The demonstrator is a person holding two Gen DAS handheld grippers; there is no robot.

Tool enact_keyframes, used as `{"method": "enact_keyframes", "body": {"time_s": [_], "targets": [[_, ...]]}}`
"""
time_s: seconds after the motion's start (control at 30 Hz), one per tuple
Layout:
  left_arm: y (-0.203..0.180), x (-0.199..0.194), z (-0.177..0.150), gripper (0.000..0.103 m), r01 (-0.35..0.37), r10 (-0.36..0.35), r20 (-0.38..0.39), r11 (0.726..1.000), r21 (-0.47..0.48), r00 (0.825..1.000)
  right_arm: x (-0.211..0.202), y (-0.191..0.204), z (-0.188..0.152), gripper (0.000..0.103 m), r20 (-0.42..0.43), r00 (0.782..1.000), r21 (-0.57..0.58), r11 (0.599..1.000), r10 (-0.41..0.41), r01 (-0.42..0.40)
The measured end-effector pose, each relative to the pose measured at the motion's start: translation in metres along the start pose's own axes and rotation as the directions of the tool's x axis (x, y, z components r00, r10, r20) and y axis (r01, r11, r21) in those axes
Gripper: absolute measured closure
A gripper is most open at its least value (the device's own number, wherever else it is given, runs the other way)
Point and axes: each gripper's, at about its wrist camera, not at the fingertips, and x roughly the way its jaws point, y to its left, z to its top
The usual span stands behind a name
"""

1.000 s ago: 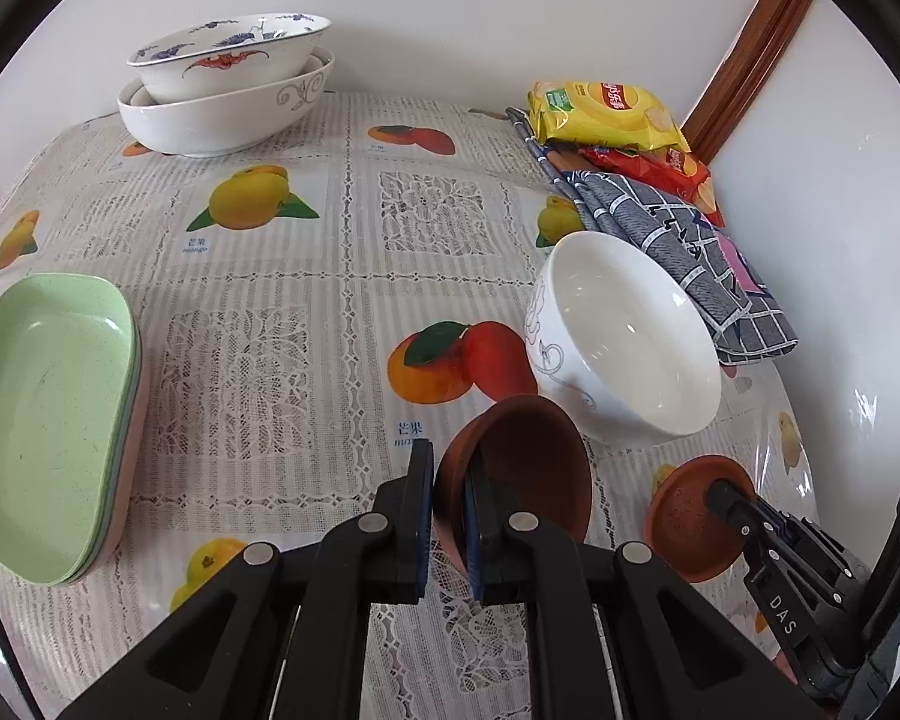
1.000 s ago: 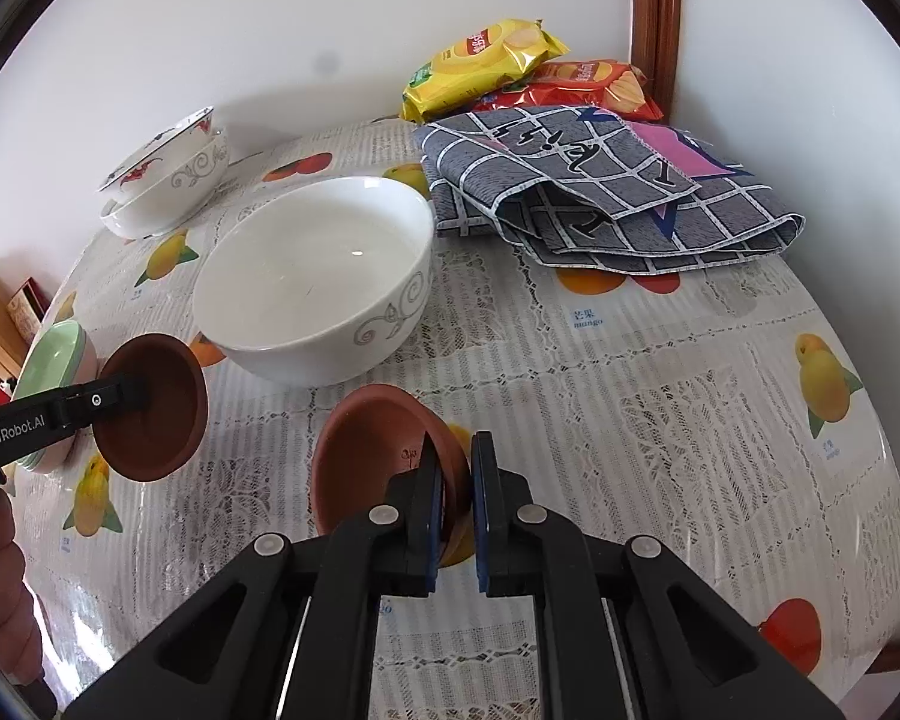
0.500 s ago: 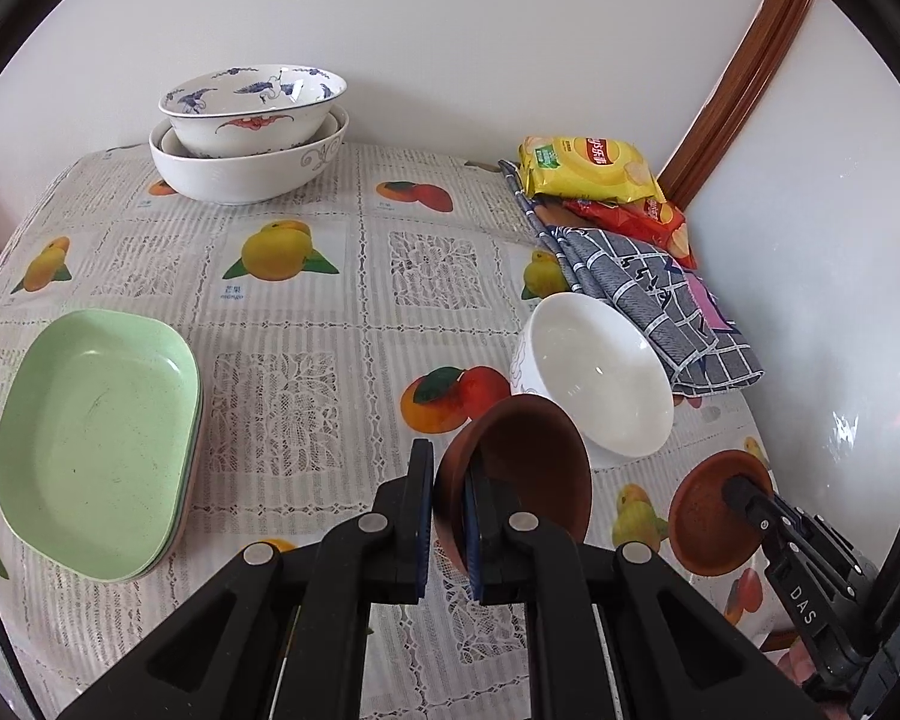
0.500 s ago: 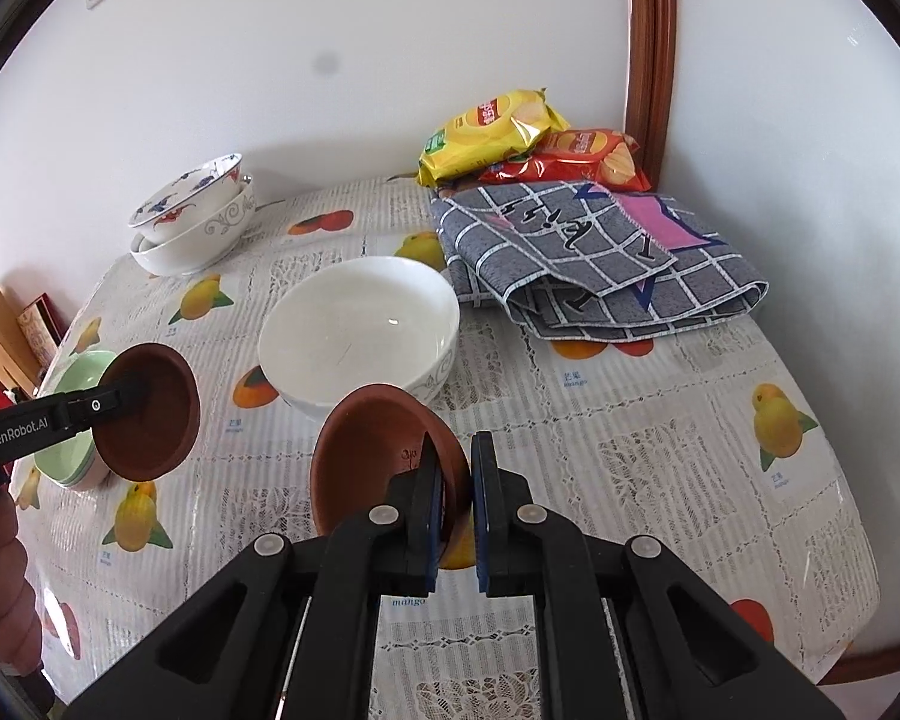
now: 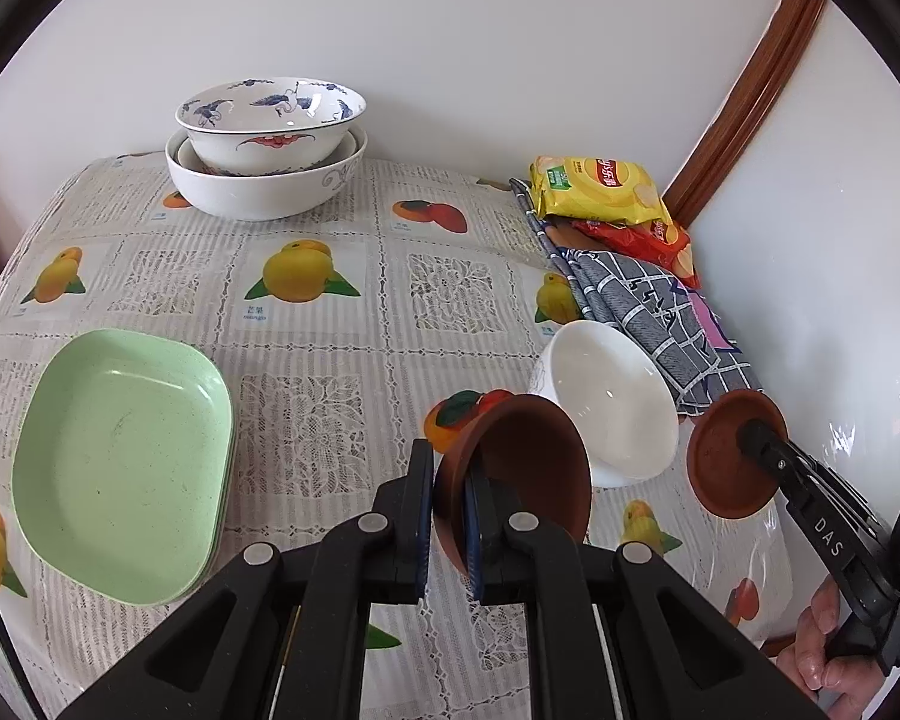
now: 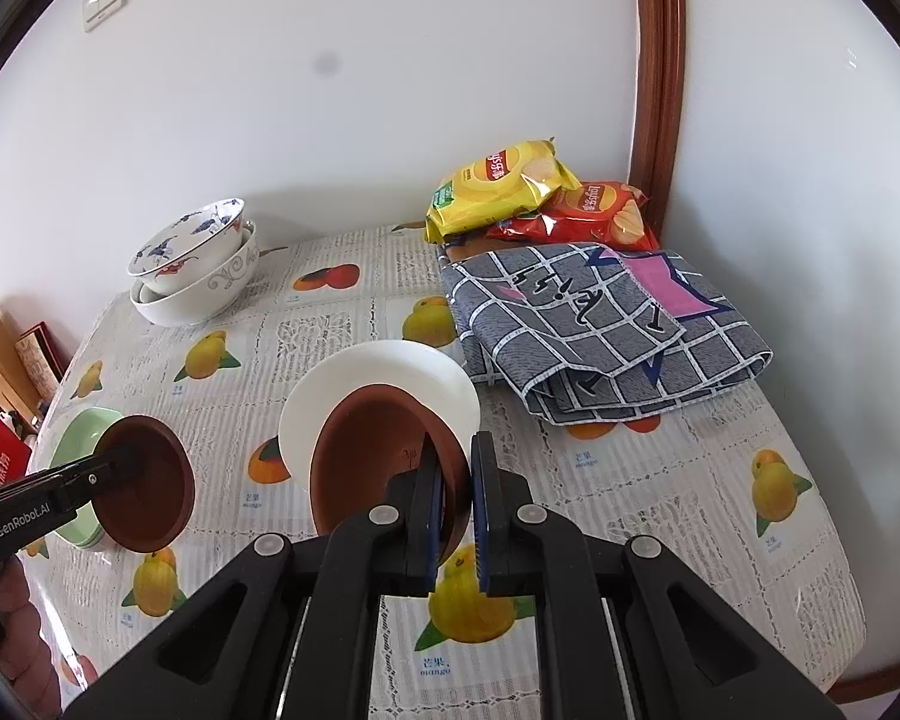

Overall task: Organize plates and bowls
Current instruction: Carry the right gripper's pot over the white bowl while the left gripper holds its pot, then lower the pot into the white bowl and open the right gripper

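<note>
My left gripper (image 5: 450, 480) is shut on the rim of a small brown bowl (image 5: 528, 462), held tilted above the table. My right gripper (image 6: 455, 468) is shut on the rim of a second brown bowl (image 6: 378, 456), also lifted. Each held bowl shows in the other view: the right one (image 5: 732, 456) at the right, the left one (image 6: 144, 486) at the left. A white bowl (image 5: 612, 402) stands on the tablecloth beyond both. Stacked green plates (image 5: 120, 456) lie at the left. A patterned bowl nested in a larger white bowl (image 5: 270, 174) stands at the back.
Folded grey checked cloth (image 6: 600, 324) and two snack bags (image 6: 504, 180) fill the back right corner by the wall. A fruit-print tablecloth (image 5: 342, 312) covers the table. A hand (image 5: 828, 648) holds the right gripper at the lower right edge.
Both grippers have risen with their brown bowls, so the table and the white bowl look smaller and farther below. Both grips stay the same.
</note>
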Motion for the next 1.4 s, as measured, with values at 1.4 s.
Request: {"method": "enact_keyframes", "body": {"time_s": [1.4], "targets": [[0.012, 0.037, 0.026, 0.094, -0.035, 0.035, -0.032, 0.999, -0.013, 0.999, 0.102, 0.038, 0.007, 0.094, -0.142, 0.989, -0.080, 0.996, 0.035, -0.046]]}}
